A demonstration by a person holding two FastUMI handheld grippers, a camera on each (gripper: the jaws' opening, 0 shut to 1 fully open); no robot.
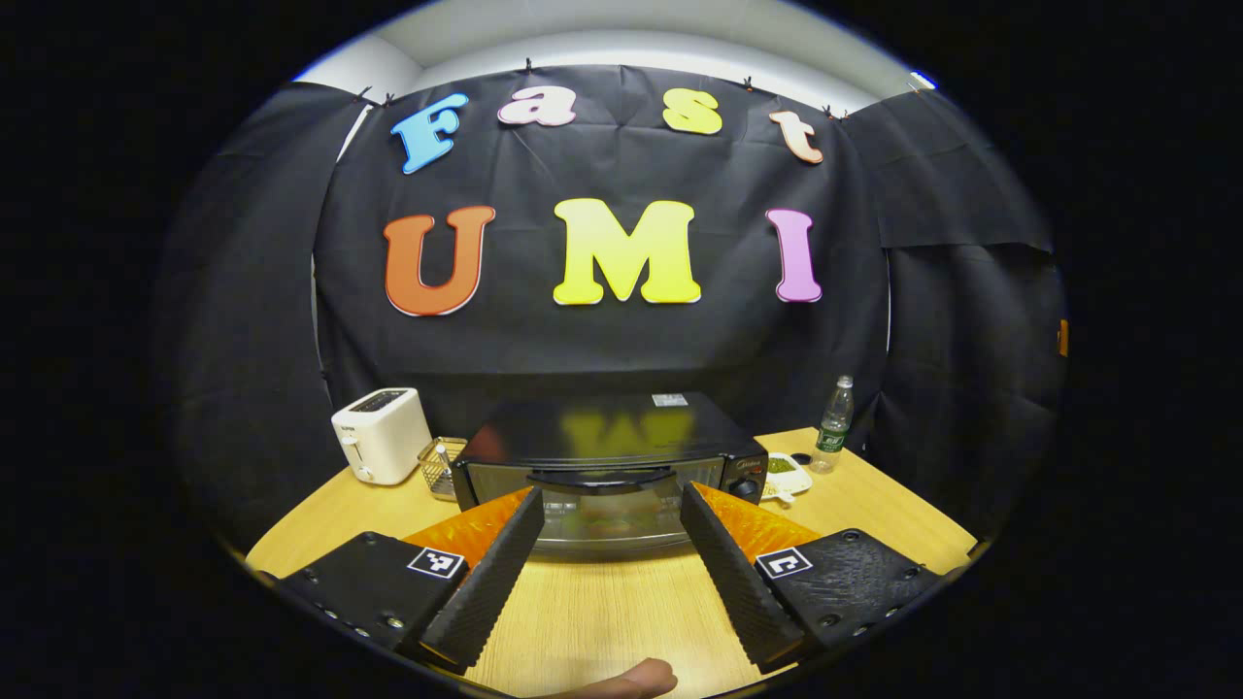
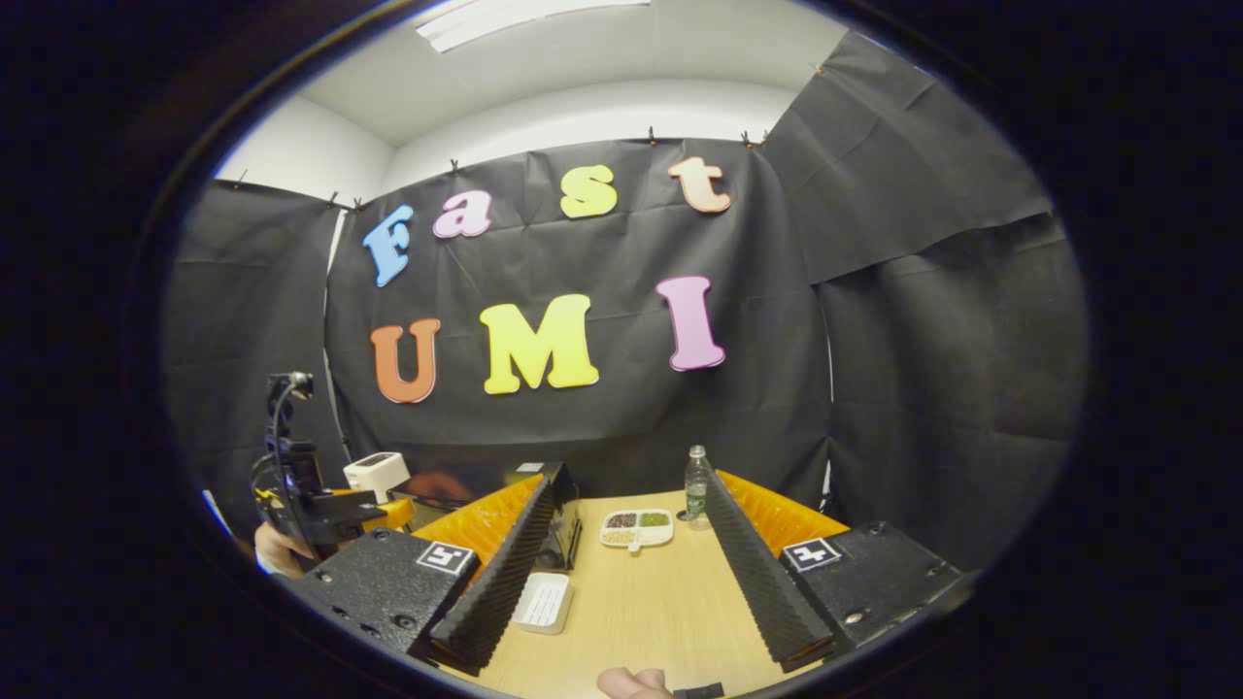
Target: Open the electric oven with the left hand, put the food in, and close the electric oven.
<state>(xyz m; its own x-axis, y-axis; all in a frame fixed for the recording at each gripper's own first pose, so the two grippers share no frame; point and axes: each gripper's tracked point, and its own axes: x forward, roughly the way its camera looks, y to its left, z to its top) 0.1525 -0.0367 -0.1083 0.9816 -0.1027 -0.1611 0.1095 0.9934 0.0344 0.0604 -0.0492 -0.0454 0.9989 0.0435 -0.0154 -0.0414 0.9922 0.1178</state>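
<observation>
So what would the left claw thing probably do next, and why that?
Probably ease the left gripper forward to the oven's door handle. The oven door looks closed, the gripper's fingers are spread apart and empty, and the handle sits straight ahead between them, not yet reached.

One oven [image 1: 607,466], one toaster [image 1: 382,435], one bottle [image 1: 833,425], two hand-held grippers [image 1: 607,568].
</observation>
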